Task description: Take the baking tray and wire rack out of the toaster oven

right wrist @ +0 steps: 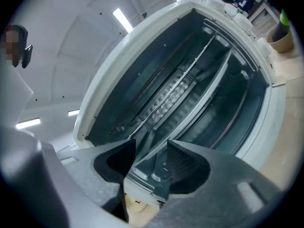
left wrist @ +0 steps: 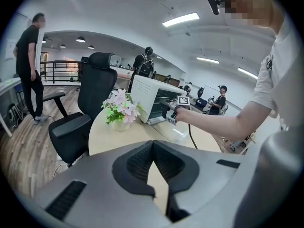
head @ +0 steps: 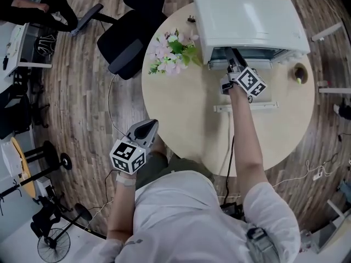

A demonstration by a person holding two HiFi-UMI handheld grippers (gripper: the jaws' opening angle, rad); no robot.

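The white toaster oven (head: 247, 15) stands at the far side of the round table (head: 181, 108), its glass door folded down toward me. My right gripper (head: 229, 56) reaches level into the oven's mouth. In the right gripper view the picture is rolled: the wire rack (right wrist: 190, 65) and the baking tray (right wrist: 204, 87) run slantwise across the dark cavity. The right gripper (right wrist: 149, 148) is open, with the tray's thin front rim passing between the jaws and the pads not pressing on it. My left gripper (head: 149, 126) hangs shut and empty at the table's near edge, angled downward (left wrist: 153, 146).
A pot of pink flowers (head: 173, 51) stands left of the oven. The door's white handle (head: 245, 107) lies under my right forearm. A small brown cup (head: 300, 73) sits at the right. A black office chair (head: 129, 45) is by the table's far left; people stand in the background.
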